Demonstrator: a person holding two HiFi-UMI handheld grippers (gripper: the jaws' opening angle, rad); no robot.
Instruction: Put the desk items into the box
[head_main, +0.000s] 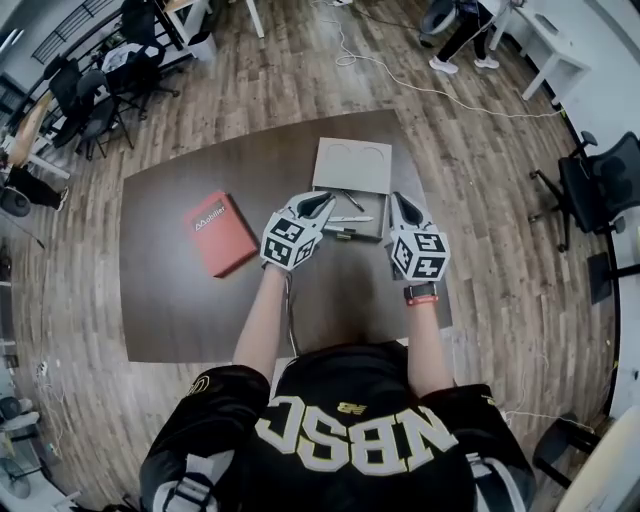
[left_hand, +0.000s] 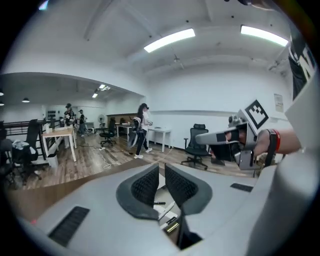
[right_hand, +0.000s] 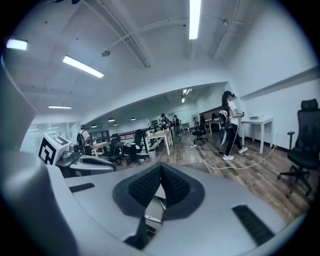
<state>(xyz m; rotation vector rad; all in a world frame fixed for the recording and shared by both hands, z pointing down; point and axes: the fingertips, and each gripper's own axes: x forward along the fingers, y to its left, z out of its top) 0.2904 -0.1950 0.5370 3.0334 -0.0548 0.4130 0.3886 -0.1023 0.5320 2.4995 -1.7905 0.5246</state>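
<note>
L gripper (head_main: 320, 205): fingers slightly apart, released, nothing betw. them. R gripper (head_main: 399, 203): fingers clenched tip to tip, empty. Both hover at near side of open grey box (head_main: 350, 165) on table (head_main: 180, 300). Pens (head_main: 348, 219) lie inside box. Red book (head_main: 218, 232): on table, left of box, not touching.
</note>
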